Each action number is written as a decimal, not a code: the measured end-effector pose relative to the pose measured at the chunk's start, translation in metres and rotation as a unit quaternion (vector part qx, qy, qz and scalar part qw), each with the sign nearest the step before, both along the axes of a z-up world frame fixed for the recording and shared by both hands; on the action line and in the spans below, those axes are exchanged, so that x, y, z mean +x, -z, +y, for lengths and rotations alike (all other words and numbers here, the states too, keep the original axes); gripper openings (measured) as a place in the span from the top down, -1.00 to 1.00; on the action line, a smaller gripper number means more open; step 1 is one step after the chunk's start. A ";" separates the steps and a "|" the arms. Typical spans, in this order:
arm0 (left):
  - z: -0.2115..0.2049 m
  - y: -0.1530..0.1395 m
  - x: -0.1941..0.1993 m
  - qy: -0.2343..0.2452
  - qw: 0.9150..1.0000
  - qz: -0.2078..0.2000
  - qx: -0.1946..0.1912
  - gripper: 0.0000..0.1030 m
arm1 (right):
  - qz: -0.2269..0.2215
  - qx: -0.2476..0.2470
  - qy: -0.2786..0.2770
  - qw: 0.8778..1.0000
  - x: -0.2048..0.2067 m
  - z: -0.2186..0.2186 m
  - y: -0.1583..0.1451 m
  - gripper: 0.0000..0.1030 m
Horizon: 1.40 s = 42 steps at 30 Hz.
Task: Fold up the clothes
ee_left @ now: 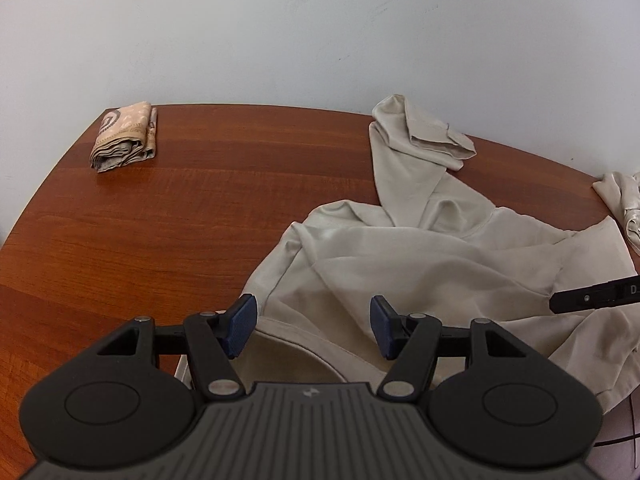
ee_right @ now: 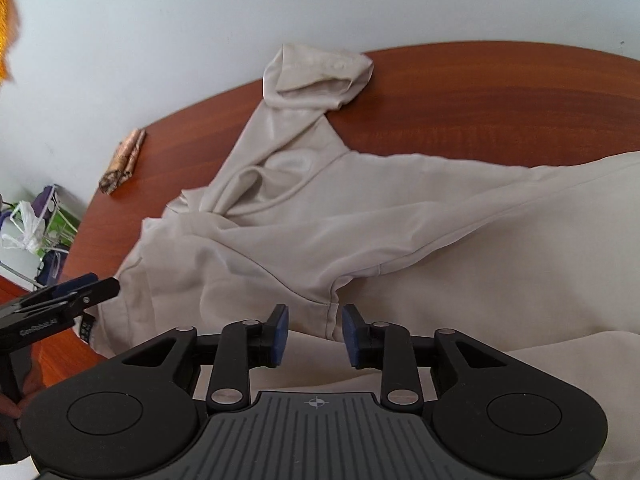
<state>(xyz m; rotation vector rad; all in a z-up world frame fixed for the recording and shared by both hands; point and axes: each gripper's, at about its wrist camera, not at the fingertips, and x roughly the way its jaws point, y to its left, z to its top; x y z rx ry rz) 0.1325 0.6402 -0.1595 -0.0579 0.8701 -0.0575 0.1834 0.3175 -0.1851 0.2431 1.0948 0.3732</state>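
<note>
A pale beige long-sleeved garment (ee_left: 440, 256) lies rumpled on the brown wooden table (ee_left: 180, 220), one sleeve (ee_left: 408, 148) stretched toward the wall with its cuff folded over. My left gripper (ee_left: 312, 326) is open over the garment's near left edge, nothing between its blue pads (ee_left: 240, 326). In the right wrist view the garment (ee_right: 360, 220) fills the middle, and my right gripper (ee_right: 315, 334) stands open just above the underarm seam (ee_right: 332, 316). The left gripper (ee_right: 108, 286) shows at the garment's left edge; the right gripper's tip (ee_left: 558, 304) enters from the right.
A folded tan patterned cloth (ee_left: 124, 140) lies at the table's far left corner (ee_right: 124, 160). A bunched pale piece of fabric (ee_left: 624, 208) lies at the right edge. A wire rack with bags (ee_right: 32, 232) stands beyond the table's left side. A white wall backs the table.
</note>
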 end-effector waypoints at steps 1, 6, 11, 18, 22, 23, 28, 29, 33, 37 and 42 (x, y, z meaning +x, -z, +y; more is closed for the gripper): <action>0.002 0.001 0.000 -0.001 1.000 0.002 -0.001 -0.33 | 0.002 -0.002 -0.001 1.000 0.001 0.002 0.003 0.36; 0.008 0.007 -0.001 -0.011 1.000 0.009 -0.006 -0.32 | -0.004 -0.015 -0.019 1.000 0.006 0.009 0.007 0.77; 0.013 0.013 -0.003 -0.022 1.000 0.017 -0.011 -0.31 | -0.038 -0.012 -0.017 0.999 0.016 0.008 -0.012 0.82; 0.016 0.016 -0.004 -0.031 0.999 0.023 -0.016 -0.31 | -0.076 -0.028 -0.022 0.996 0.054 0.011 -0.026 0.82; 0.016 0.017 -0.004 -0.033 0.999 0.025 -0.014 -0.31 | -0.077 -0.040 -0.025 0.996 0.078 0.016 -0.020 0.82; 0.016 0.018 -0.003 -0.034 0.999 0.025 -0.014 -0.31 | -0.075 -0.041 -0.023 0.996 0.084 0.016 -0.018 0.82; 0.016 0.019 -0.004 -0.038 0.999 0.027 -0.011 -0.31 | -0.053 -0.048 -0.022 0.997 0.103 0.015 0.000 0.78; 0.016 0.018 -0.004 -0.038 0.999 0.027 -0.011 -0.31 | -0.049 -0.048 -0.022 0.997 0.104 0.015 0.003 0.77; 0.018 0.011 -0.007 -0.049 0.998 0.014 -0.023 -0.31 | -0.049 -0.047 -0.026 0.997 0.096 0.007 -0.007 0.55; 0.019 -0.002 -0.014 -0.063 0.997 -0.009 -0.041 -0.31 | -0.054 -0.045 -0.012 0.997 0.076 -0.014 -0.025 0.25; 0.011 -0.022 -0.027 -0.055 0.997 -0.036 -0.051 -0.31 | -0.053 -0.046 0.017 0.997 0.041 -0.050 -0.048 0.22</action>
